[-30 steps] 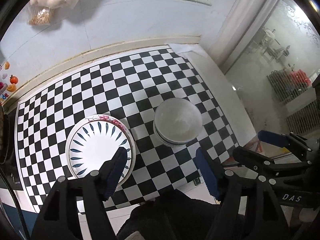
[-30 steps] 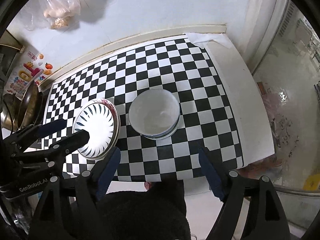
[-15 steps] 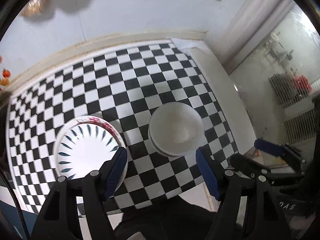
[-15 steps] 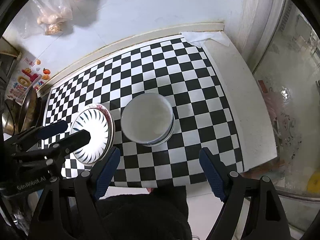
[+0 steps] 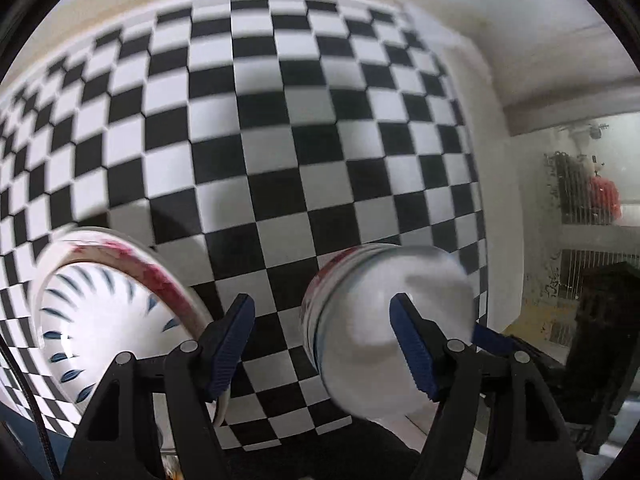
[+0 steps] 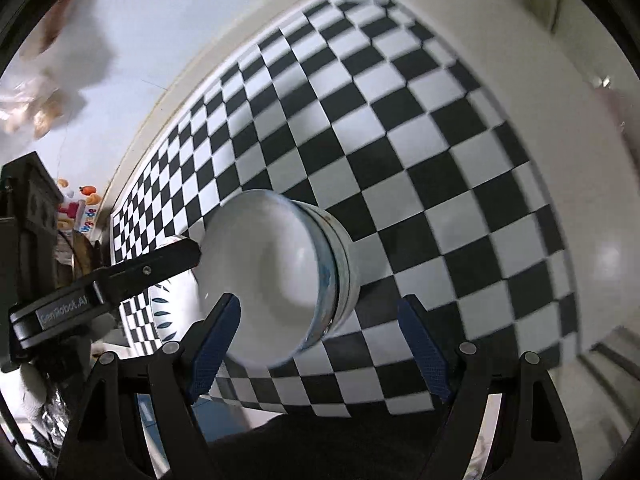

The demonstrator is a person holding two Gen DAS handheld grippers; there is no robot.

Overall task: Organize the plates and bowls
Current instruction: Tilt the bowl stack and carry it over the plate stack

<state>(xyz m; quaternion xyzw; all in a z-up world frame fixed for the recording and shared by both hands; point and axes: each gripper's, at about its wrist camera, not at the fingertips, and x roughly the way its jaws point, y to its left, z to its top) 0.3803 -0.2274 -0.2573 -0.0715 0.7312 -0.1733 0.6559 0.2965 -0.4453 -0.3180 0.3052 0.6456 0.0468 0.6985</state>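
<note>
A stack of white bowls (image 5: 372, 320) stands on the black-and-white checked counter (image 5: 280, 140), also seen in the right wrist view (image 6: 280, 276). A stack of plates (image 5: 108, 320), the top one white with blue leaf marks over a red-flowered rim, lies left of the bowls. It shows partly in the right wrist view (image 6: 168, 312). My left gripper (image 5: 322, 340) is open and empty, low over the gap between plates and bowls. My right gripper (image 6: 320, 336) is open and empty, with the bowls just ahead between its fingers. Both views are blurred.
A white wall (image 6: 160, 20) runs behind the counter. Plastic bags (image 6: 44, 92) hang at upper left. A white ledge (image 6: 560, 160) borders the counter's right side. A dark rack (image 6: 28, 208) stands at the left edge.
Both grippers have dropped much closer to the counter and the dishes. The bowls and plates have not moved. Both jaws stay open.
</note>
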